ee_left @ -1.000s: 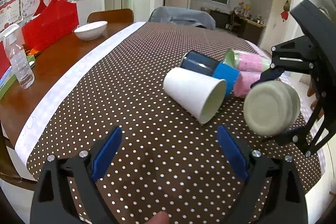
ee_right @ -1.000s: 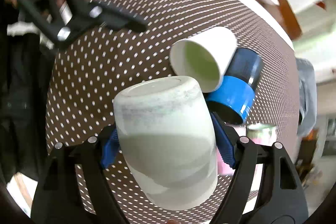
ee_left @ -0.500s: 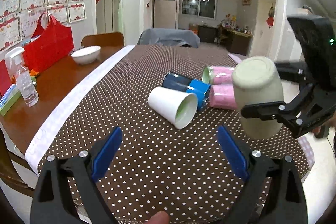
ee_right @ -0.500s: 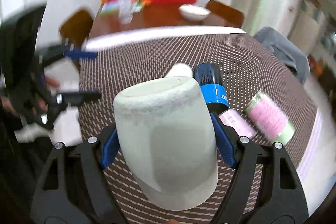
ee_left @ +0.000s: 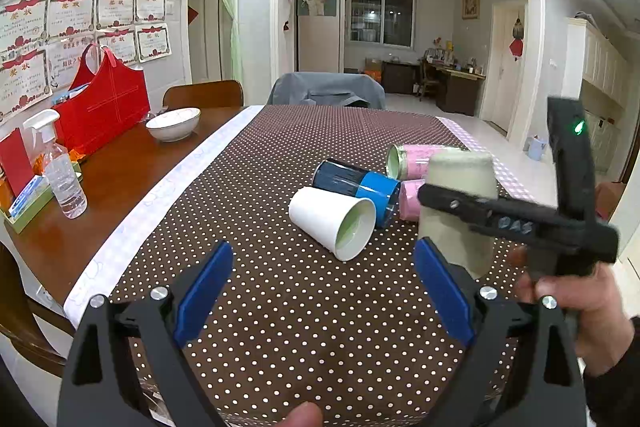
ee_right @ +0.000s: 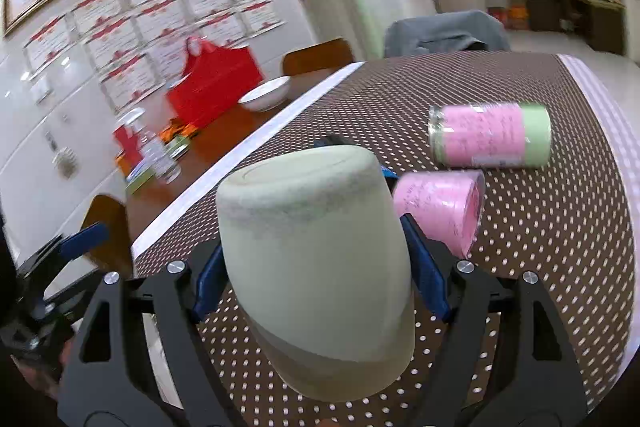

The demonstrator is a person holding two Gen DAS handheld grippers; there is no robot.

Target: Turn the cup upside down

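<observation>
My right gripper (ee_right: 316,267) is closed on the pale green cup (ee_right: 316,259), with one blue pad (ee_right: 424,267) pressed on each side of it. The cup is turned with its flat bottom up and its mouth down. In the left wrist view the same cup (ee_left: 460,211) stands upright in this inverted position at the right part of the dotted brown tablecloth (ee_left: 280,307); its lower edge is very near the cloth, but I cannot tell if it touches. My right hand (ee_left: 576,303) holds the handle of this gripper.

My left gripper (ee_left: 320,287) is spread wide and holds nothing. It hangs over the near part of the tablecloth, well apart from the cups.

Behind the green cup other cups lie on their sides. A white paper cup (ee_left: 332,221) lies with its mouth toward me, and it touches a dark blue cup (ee_left: 356,185) with a lighter blue band. Two pink cups are just beside: one (ee_right: 440,211) close to the green cup, and the other, with green ends (ee_right: 490,141), farther back.

On the bare wood at the left I see a white bowl (ee_left: 173,123), a red bag (ee_left: 102,103) and a spray bottle (ee_left: 60,171).
</observation>
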